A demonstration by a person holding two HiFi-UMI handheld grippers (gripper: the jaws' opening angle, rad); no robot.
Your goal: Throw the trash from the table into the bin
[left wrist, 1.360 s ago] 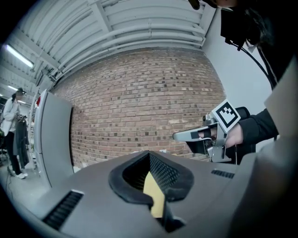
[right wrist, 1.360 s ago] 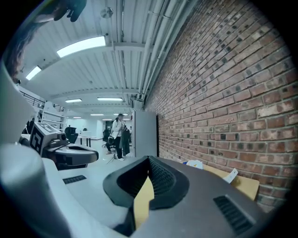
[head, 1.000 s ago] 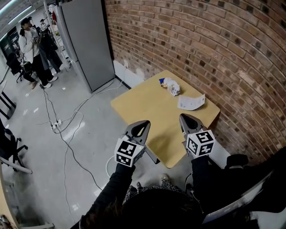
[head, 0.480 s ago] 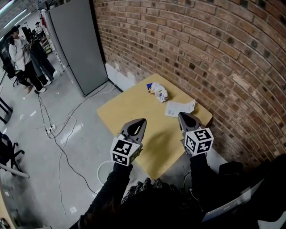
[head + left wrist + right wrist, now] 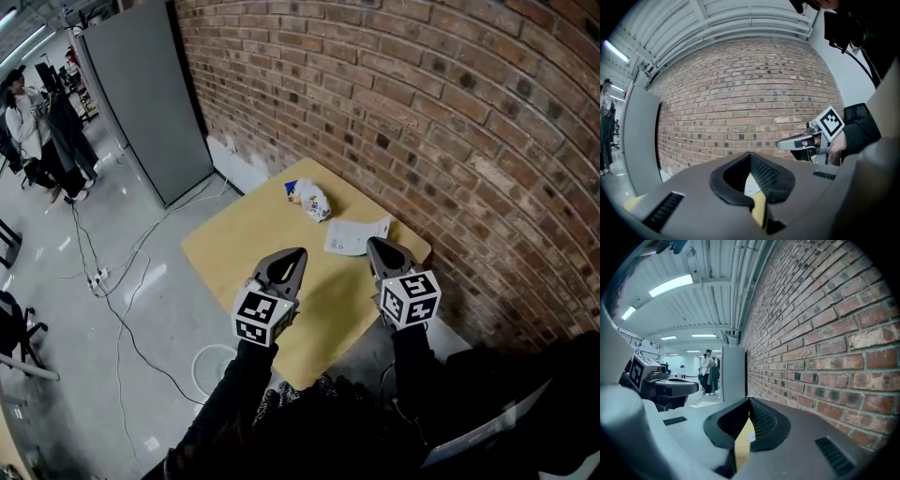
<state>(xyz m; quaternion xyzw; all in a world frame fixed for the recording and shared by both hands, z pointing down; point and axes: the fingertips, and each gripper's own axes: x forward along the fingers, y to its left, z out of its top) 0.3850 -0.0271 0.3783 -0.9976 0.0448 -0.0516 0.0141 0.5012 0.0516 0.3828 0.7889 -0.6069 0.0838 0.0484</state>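
At the far left, people point(image 5: 26, 108) stand on the glossy grey floor, well apart from the work, and a tall grey cabinet point(image 5: 141, 94) stands against the brick wall point(image 5: 422, 112). Cables point(image 5: 117, 309) trail over the floor toward the tan table point(image 5: 234, 248), and a white round rim point(image 5: 208, 361) shows on the floor just beside the table's near corner, partly hidden by the left sleeve; what it belongs to cannot be told. The left gripper point(image 5: 299, 252) hangs over the near part of the table, its marker cube point(image 5: 261, 317) toward the person; in the left gripper view its jaws meet at the tips with nothing between them, only a thin slit of tabletop showing behind. Farther across the table, near the wall, a crumpled white and blue wrapper point(image 5: 310, 198) lies on the wood, and just to its right a flat sheet of paper point(image 5: 352, 236) lies near the table's right edge, apart from the wrapper. The right gripper point(image 5: 372, 242) points over the near right part of that sheet; whether it touches the paper cannot be told. In the right gripper view its jaws are pressed together and empty. Both pieces of trash are on the table, neither one held
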